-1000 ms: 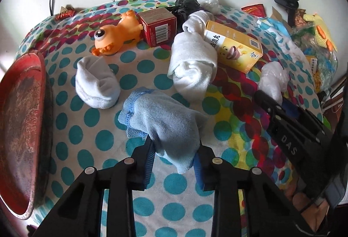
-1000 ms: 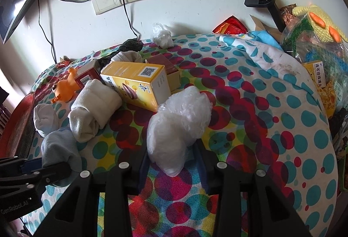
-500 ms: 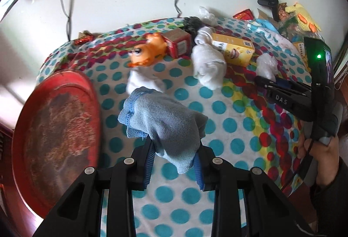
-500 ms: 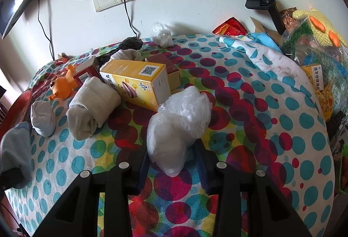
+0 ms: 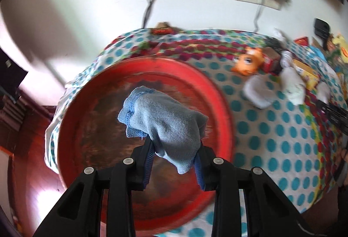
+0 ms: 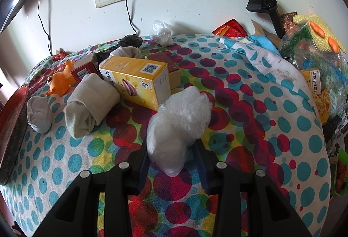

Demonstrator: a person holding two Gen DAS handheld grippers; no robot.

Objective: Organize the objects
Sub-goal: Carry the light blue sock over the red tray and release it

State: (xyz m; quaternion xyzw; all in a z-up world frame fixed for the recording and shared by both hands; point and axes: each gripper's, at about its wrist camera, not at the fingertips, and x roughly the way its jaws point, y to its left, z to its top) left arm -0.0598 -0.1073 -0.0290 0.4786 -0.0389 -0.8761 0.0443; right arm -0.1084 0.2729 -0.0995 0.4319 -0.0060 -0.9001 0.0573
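Left tool (image 5: 174, 163) is tilted steeply down, hanging over the red tray (image 5: 226, 128) and clear of it. Its 2 fingers (image 5: 148, 160) are pinched onto a rolled blue sock (image 5: 165, 123), which sticks up and forward from the grip, right above the tray's middle. Background there is smeared, so the tray's surface is hard to read.

Right tool (image 6: 171, 163) also points down at an angle, sitting low over the desk (image 6: 261, 139) with the dotted cloth. It's squeezing a crumpled clear plastic bag (image 6: 178, 123); the bag bulges up out of the grip and nearly reaches the yellow box (image 6: 134, 80) just behind it.

Relative to the yellow box: a rolled cream sock (image 6: 91, 106) lies against its left end, a small grey sock (image 6: 39, 115) sits further left, near the tray edge (image 6: 13, 128). An orange toy (image 6: 61, 82) and a red box (image 6: 84, 69) are up-left of it, and a 2nd little plastic bag (image 6: 162, 33) is behind it by the wall. The tray sits at the desk's far left.
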